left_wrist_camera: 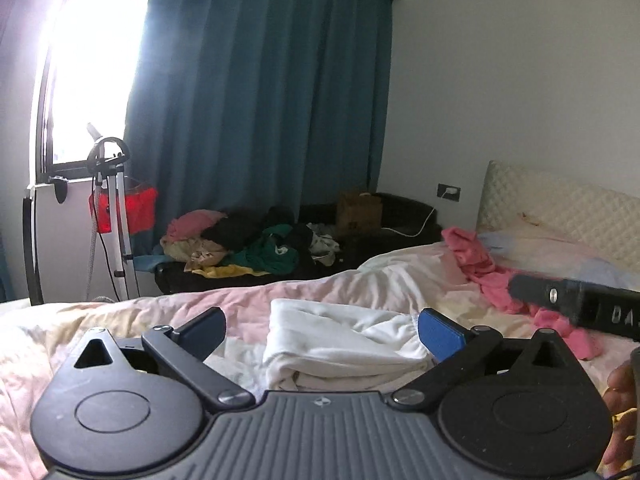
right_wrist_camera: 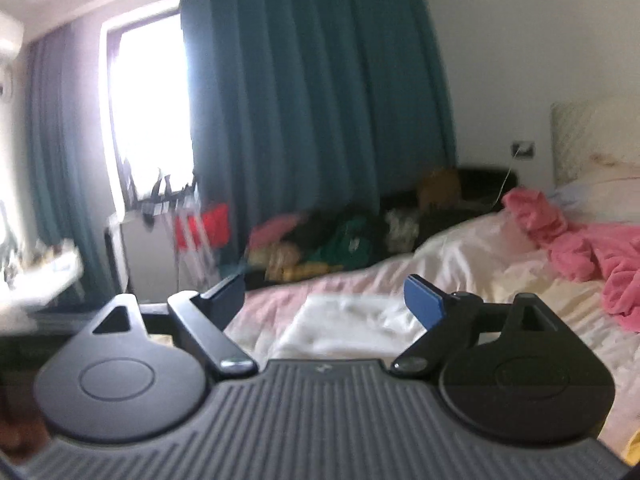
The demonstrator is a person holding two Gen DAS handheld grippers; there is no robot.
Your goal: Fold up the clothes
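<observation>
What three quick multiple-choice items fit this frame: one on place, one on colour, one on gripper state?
1. Where does the folded white garment lie?
A. on the bed
B. on the dark sofa
C. on the windowsill

2. What colour is the loose garment near the headboard?
A. green
B. pink
C. yellow

3. How does the left gripper stand?
A. shut on white cloth
B. shut on nothing
C. open, holding nothing

Key: 1 A, it rests on the pale bedcover. 2 B, it is plainly pink in both views. 3 C, the jaws are spread apart with the cloth lying beyond them.
</observation>
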